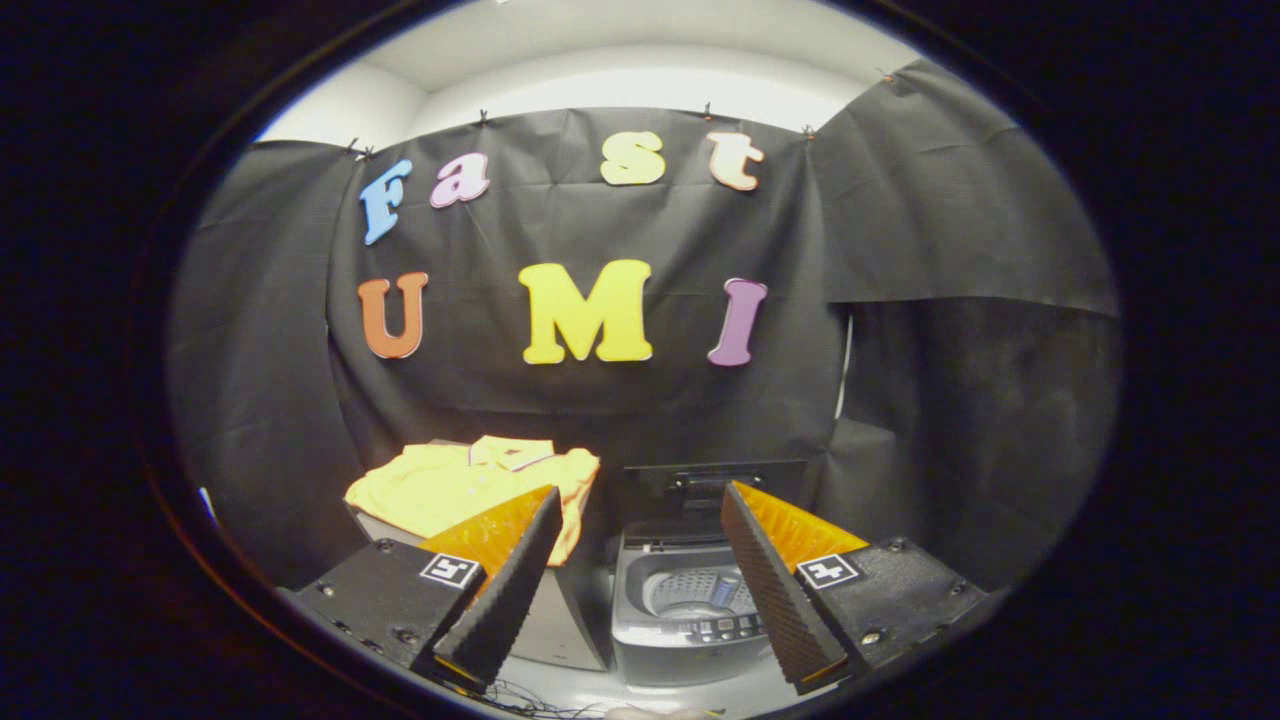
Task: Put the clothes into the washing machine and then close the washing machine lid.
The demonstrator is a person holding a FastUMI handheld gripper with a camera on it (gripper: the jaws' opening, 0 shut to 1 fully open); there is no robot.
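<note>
gripper spread wide, empty; beyond: small grey top-loading washing machine, lid up; yellow-orange clothes heaped on grey box beside it.

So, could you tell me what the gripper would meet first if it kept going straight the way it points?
Probably the washing machine: it stands between the open gripper fingers, lid raised, just ahead. The yellow clothes lie off to the side. Depth is uncertain.

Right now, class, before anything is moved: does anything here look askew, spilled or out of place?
One thing: the yellow clothes lie in a rumpled heap on a box, one edge drooping over its side. The washing machine beside it stands upright with its lid raised. The gripper is open, its fingers holding nothing.
</note>
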